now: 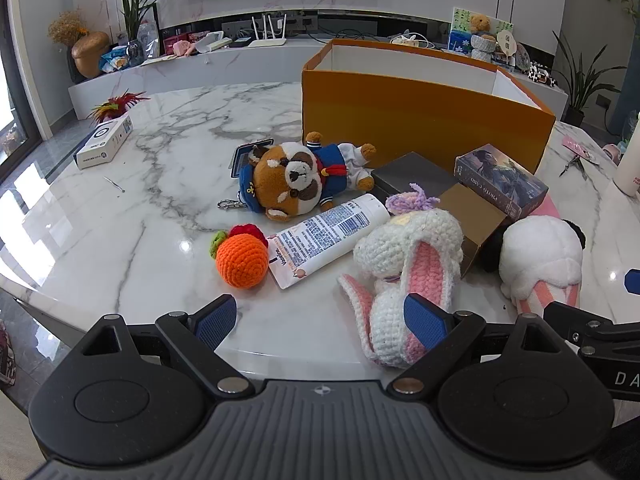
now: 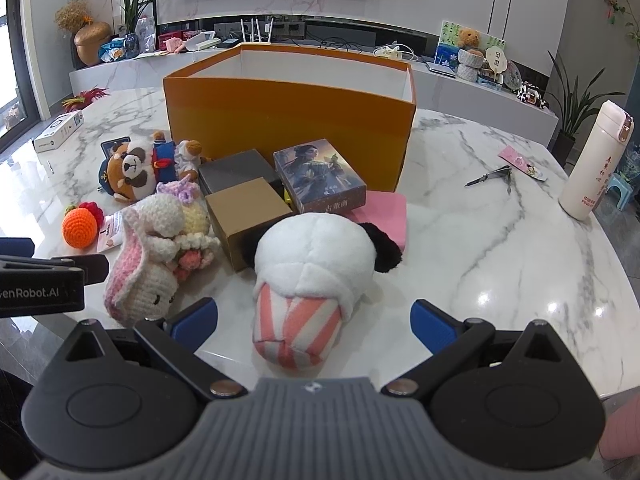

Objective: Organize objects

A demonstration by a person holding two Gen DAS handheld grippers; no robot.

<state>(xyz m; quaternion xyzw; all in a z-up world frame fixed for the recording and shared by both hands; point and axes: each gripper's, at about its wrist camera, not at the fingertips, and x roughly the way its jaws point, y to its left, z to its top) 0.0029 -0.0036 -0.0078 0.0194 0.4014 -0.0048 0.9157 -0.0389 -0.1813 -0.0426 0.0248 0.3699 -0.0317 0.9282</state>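
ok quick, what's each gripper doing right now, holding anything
Left gripper: open wide, holding nothing; the crochet bunny lies by one finger.
Right gripper: open wide, holding nothing; the panda plush lies between the fingers, ungripped.

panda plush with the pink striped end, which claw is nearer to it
Right. The right claw stands open directly in front of the panda plush, its striped end between the fingers. The left claw is off to the plush's left, by the crochet bunny.

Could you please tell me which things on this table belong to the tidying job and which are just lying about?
For the job:
orange box
panda plush
crochet bunny
sailor plush
lotion tube
crochet orange
card box

Probably lying about:
flask
clippers
white carton
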